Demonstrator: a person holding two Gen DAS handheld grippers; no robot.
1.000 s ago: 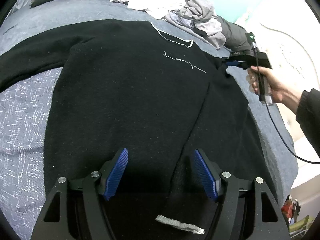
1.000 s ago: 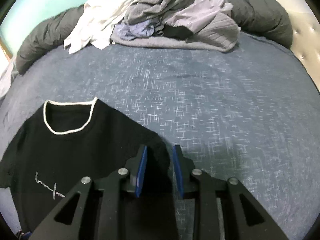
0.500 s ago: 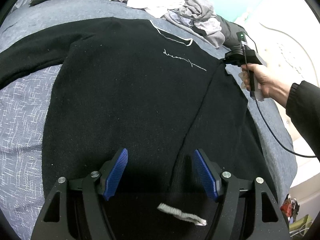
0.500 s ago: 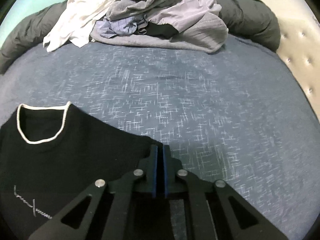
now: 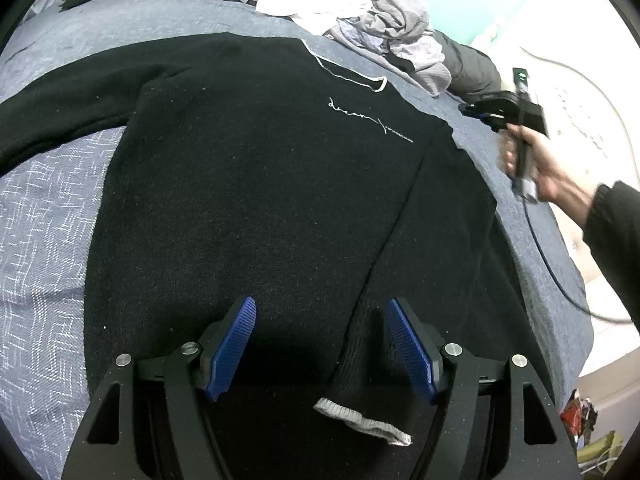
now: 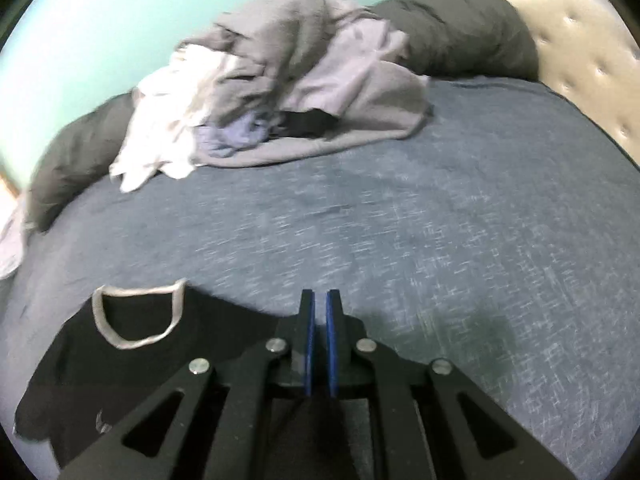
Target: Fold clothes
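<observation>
Sweater lying spread on the bed ahead of my two grippers.

I am seeing the sweater (image 5: 256,184) lying flat on the bed (image 5: 44,216) under my left gripper (image 5: 320,344), its folded sleeve running toward my right gripper (image 6: 319,344), which is sitting beside the shoulder, with the clothes pile (image 6: 280,92) resting farther ahead.

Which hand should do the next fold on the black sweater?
Probably the left gripper: its fingers are open right over the folded-in sleeve cuff on the black sweater. The right gripper is shut and off the sweater's shoulder.
</observation>
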